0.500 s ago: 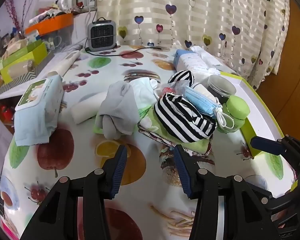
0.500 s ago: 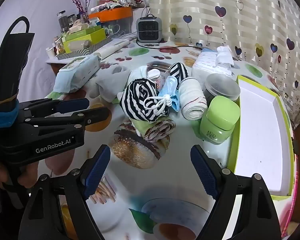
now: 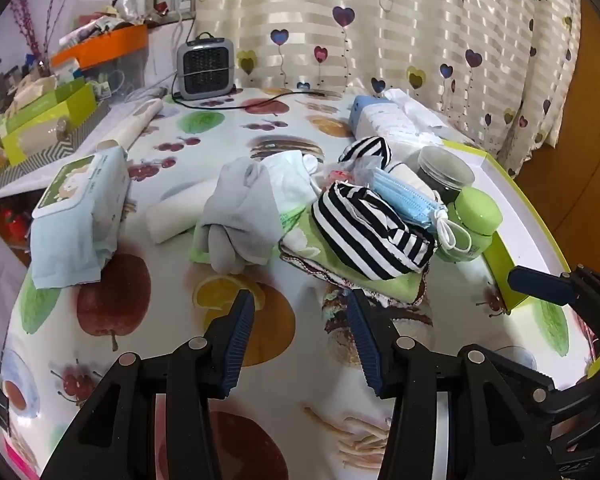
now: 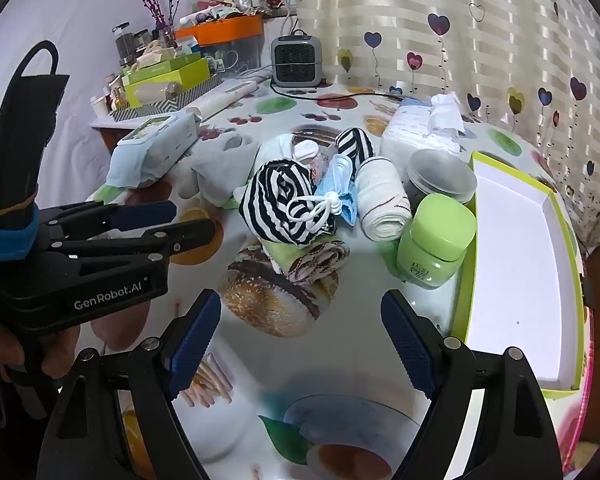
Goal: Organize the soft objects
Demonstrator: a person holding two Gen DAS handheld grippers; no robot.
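Left wrist is showing my left gripper point(image 3: 300, 334) gaping empty before the striped cloth point(image 3: 370, 236); my right gripper point(image 4: 300, 340) is gaping wider, empty.

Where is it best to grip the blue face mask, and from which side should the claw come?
Probably the bunched middle of the blue face mask, from above with the right claw. It lies draped over the striped cloth, and its knotted white loops look too thin to pinch.

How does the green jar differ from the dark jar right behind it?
The green jar is opaque, squarish and light green all over; the dark jar is round with clear walls, dark contents and a translucent grey lid. The green jar stands nearer the cameras. Both stand upright, lidded, beside the white tray.
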